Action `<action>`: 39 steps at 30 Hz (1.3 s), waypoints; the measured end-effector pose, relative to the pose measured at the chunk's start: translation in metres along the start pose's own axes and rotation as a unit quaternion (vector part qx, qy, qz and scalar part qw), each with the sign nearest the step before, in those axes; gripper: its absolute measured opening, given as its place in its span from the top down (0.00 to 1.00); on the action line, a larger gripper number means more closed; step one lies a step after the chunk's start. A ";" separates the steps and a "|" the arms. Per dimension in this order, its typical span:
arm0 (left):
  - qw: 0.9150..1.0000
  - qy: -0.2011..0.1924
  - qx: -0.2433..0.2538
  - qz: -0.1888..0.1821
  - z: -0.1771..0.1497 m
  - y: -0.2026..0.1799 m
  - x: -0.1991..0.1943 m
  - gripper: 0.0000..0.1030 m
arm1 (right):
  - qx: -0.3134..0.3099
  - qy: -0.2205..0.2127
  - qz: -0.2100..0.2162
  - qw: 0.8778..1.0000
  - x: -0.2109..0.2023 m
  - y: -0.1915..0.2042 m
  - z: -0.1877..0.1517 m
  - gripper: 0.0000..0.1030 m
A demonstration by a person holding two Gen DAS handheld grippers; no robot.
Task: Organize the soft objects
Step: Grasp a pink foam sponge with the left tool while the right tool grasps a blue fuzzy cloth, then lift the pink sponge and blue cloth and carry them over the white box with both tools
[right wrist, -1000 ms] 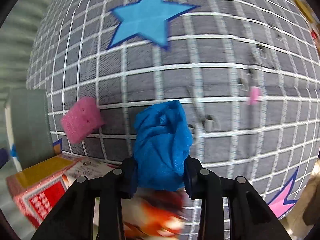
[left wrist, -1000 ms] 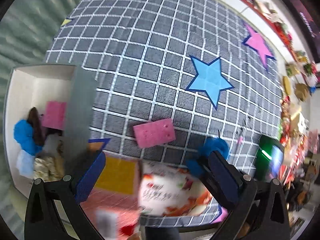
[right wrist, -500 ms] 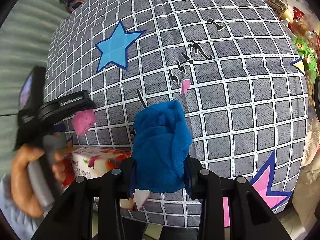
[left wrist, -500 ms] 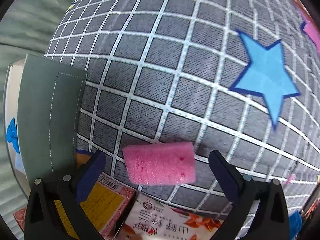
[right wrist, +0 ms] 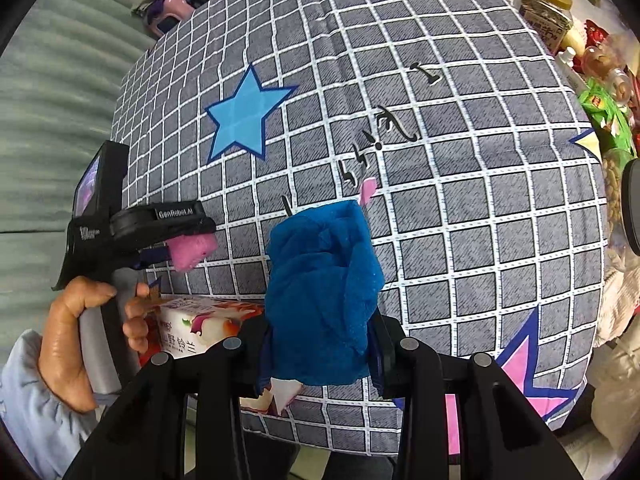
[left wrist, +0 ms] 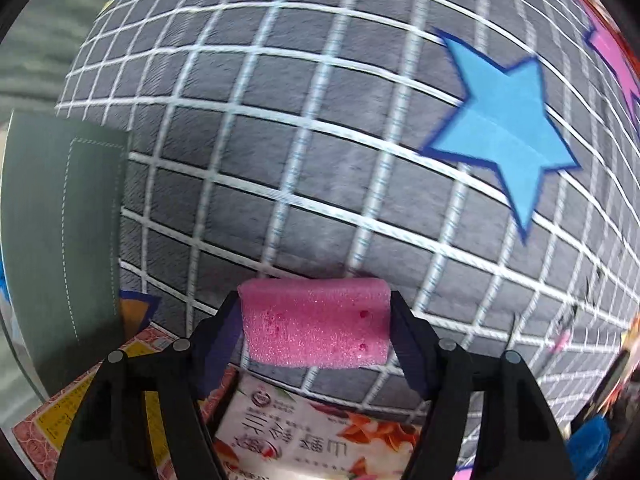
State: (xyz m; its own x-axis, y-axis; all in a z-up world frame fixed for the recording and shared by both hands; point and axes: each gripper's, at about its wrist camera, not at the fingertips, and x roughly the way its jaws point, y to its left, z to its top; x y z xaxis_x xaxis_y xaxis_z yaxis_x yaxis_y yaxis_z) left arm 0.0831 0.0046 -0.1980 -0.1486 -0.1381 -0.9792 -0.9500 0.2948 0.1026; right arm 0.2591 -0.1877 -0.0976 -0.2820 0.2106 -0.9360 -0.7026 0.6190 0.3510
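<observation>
A pink foam sponge (left wrist: 316,324) lies on the grey checked cloth (left wrist: 304,128) with my left gripper (left wrist: 316,320) around it. Its jaws are closing and both pads touch the sponge's ends. The right wrist view shows the same pink sponge (right wrist: 192,249) in the left gripper (right wrist: 188,240), held by a hand (right wrist: 72,336). My right gripper (right wrist: 320,356) is shut on a crumpled blue cloth (right wrist: 322,300) and holds it above the table.
A grey box wall (left wrist: 64,240) stands at the left. Printed packets (left wrist: 312,436) lie at the near table edge. A jar (right wrist: 546,2) and snack clutter (right wrist: 600,100) crowd the far right. A pink scrap (right wrist: 367,190) lies mid-cloth.
My left gripper dropped onto the pink sponge and its jaws narrowed from wide open onto it. My right gripper rose and drew back with the blue cloth.
</observation>
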 end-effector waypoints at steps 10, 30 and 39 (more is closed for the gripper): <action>0.974 -0.086 0.208 -0.021 -0.057 -0.068 -0.070 0.29 | 0.031 -0.008 -0.014 0.999 -0.012 -0.018 -0.010 0.63; 0.924 -0.162 0.342 -0.058 -0.142 0.002 -0.148 0.29 | 0.047 -0.020 -0.014 0.999 -0.018 0.045 -0.085 0.63; 0.920 -0.213 0.323 -0.070 -0.149 0.058 -0.174 0.29 | 0.019 -0.054 -0.024 0.998 -0.032 0.105 -0.103 0.63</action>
State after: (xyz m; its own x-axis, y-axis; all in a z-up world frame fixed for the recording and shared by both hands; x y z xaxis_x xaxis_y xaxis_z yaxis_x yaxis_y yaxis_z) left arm 0.0129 -0.0948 0.0047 0.2133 0.1246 -0.9690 -0.5698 0.8216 -0.0197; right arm 0.1270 -0.2074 -0.0283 -0.1747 0.2586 -0.9500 -0.6876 0.6585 0.3058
